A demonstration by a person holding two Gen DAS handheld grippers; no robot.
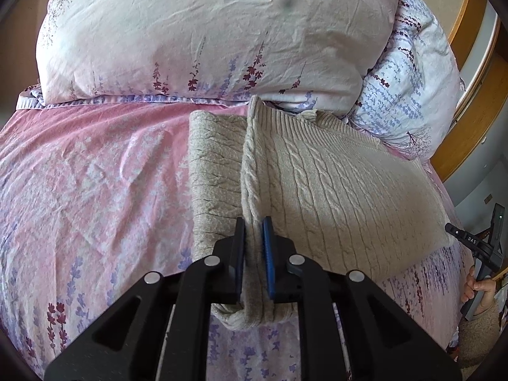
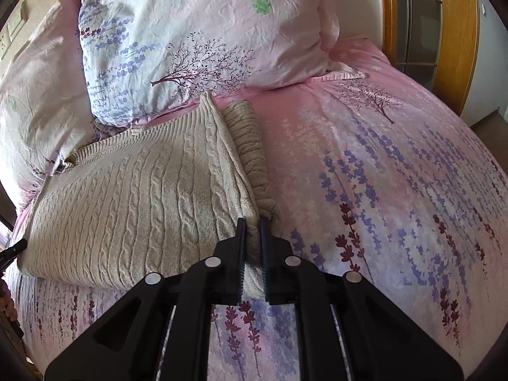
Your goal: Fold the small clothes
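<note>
Beige cable-knit sweater (image 1: 333, 184) lies on the pink floral bed (image 1: 89, 190), top edge near the pillows (image 1: 206, 31). Left tool (image 1: 254, 225) pinches its near left hem; right tool (image 2: 252, 225) pinches the near right corner. Next, prob.: lift both w/ even tension, keep edges level, fold toward the pillows, don't drag the sheet.

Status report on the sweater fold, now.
Left gripper shut on sweater edge. Right gripper shut on opposite edge. Sweater partly folded on bedspread. Pillows touch its far end.
</note>
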